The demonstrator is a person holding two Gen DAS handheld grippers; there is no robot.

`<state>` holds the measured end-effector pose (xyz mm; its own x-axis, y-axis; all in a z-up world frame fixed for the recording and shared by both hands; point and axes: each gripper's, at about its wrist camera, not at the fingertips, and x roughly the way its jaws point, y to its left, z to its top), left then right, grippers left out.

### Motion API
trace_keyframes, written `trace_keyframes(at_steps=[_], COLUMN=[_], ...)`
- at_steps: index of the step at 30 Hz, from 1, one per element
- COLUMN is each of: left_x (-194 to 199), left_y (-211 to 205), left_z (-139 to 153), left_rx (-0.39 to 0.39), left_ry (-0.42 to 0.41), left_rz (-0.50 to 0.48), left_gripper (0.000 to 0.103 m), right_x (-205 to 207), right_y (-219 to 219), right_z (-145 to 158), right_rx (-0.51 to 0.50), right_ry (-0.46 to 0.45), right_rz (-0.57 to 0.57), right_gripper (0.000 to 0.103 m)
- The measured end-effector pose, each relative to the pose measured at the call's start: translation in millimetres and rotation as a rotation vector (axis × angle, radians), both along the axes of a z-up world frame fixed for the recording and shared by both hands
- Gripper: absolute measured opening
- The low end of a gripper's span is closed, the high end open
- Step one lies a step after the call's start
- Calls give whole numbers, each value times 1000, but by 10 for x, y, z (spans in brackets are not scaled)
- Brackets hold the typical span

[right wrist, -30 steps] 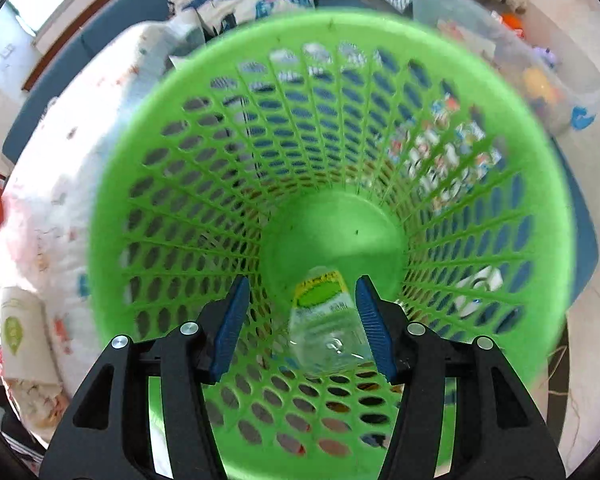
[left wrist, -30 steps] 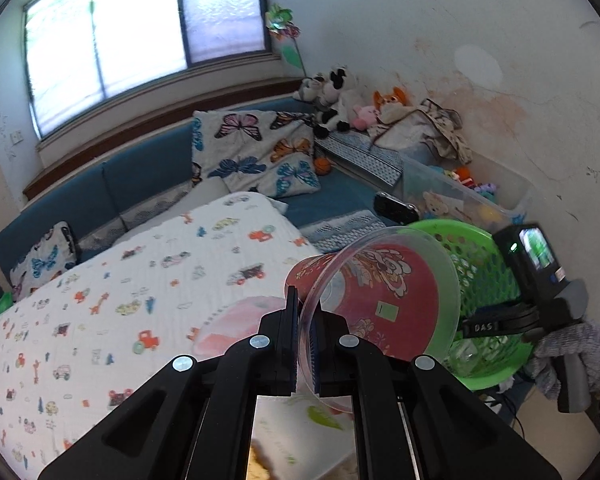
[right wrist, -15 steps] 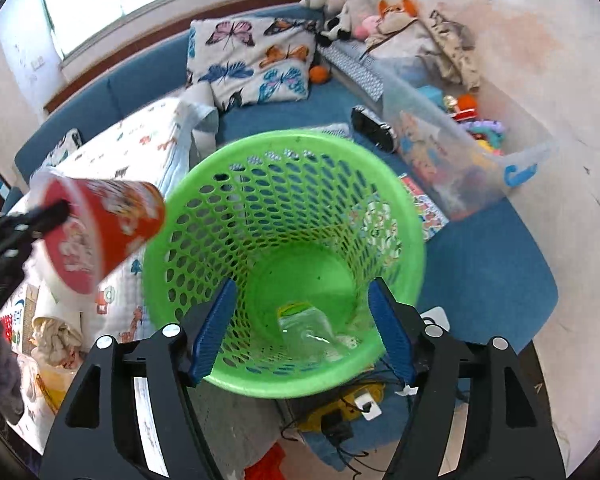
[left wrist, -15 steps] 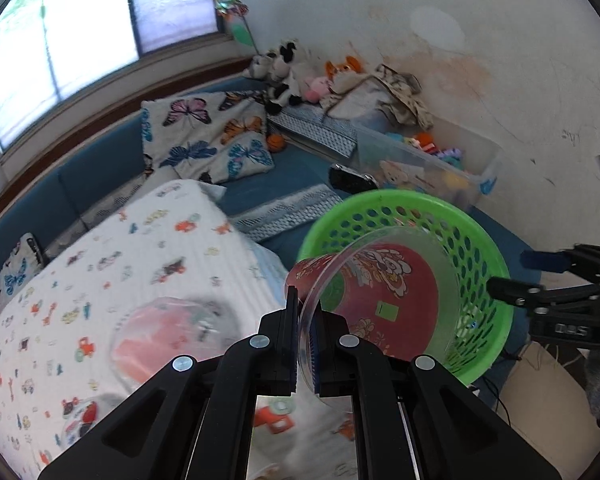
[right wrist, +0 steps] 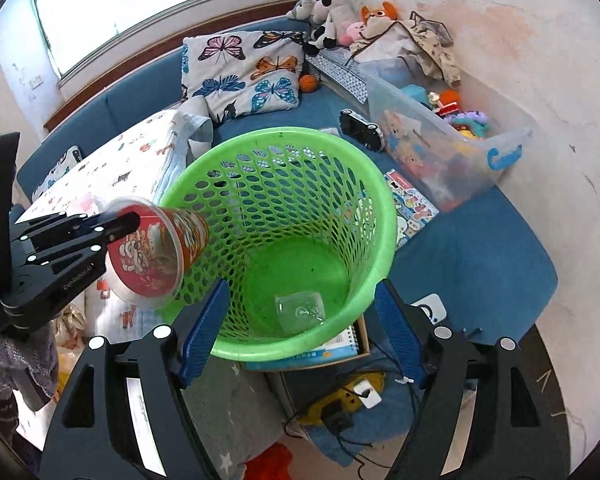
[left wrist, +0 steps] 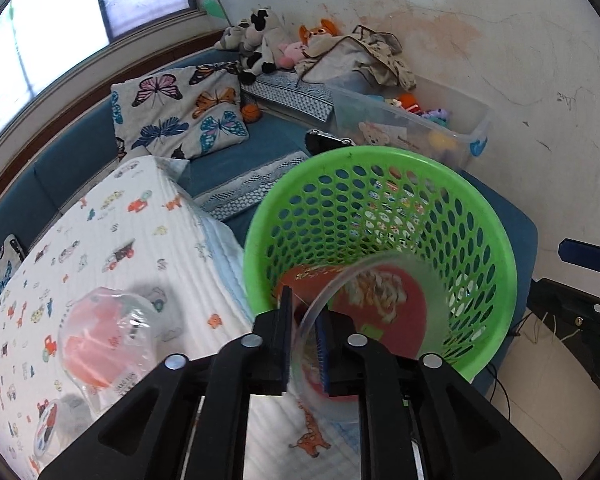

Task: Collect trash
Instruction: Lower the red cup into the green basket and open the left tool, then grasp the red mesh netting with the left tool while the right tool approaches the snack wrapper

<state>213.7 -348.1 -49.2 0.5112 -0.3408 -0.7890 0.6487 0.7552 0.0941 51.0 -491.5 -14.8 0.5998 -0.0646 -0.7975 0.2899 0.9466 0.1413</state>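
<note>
Left gripper (left wrist: 303, 330): closed on the clear rim of the red printed cup (left wrist: 364, 312), one finger inside the rim and one outside; it sits at the lower centre of the left wrist view.
Red printed cup: held on its side at the left rim of the green basket (right wrist: 380, 216), its base pointing toward the basket's opening (in the right wrist view it is at centre left).
Right gripper (right wrist: 300, 330): wide open and holding nothing, its blue pads (right wrist: 204, 328) standing on both sides of the basket's near rim.
Clear plastic bottle (right wrist: 300, 312): lying on the bottom of the basket, lower centre of the right wrist view.
Clear bag with red inside (left wrist: 104, 340): on the printed quilt (left wrist: 112, 232), lower left of the left wrist view.
</note>
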Motion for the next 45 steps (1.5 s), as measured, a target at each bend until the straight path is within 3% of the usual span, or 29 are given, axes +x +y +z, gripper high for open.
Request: trace_keyframes(at_steps=[2, 3, 4, 6, 14, 28, 36, 45], left_x=[-15, -29, -49, -101, -276, -652, -815, -951], left_y=[-17, -16, -10, 4, 286, 1526, 2325, 3192], left_z=[-12, -2, 13, 67, 354, 721, 677, 414], left_rx=[-3, -11, -15, -27, -95, -168, -170, -164], left_ry=[5, 6, -3, -28, -50, -132, -148, -132], left_rz=[-8, -13, -13, -31, -22, 167, 310, 484], left_gripper=[18, 32, 40, 42, 42, 47, 48, 51], right_x=[-21, -34, -46, -63, -229, -434, -421, -429], right_y=[-2, 7, 8, 24, 243, 1028, 1517, 2009], right_z=[-18, -22, -22, -12, 83, 300, 359, 337], right_rx=[10, 15, 16, 12, 2, 15, 26, 31], right_ry=[0, 1, 0, -4, -48, -140, -159, -160], right_rz=[-2, -1, -1, 1, 27, 164, 263, 369], right_gripper=[75, 75, 75, 75, 77, 83, 84, 85])
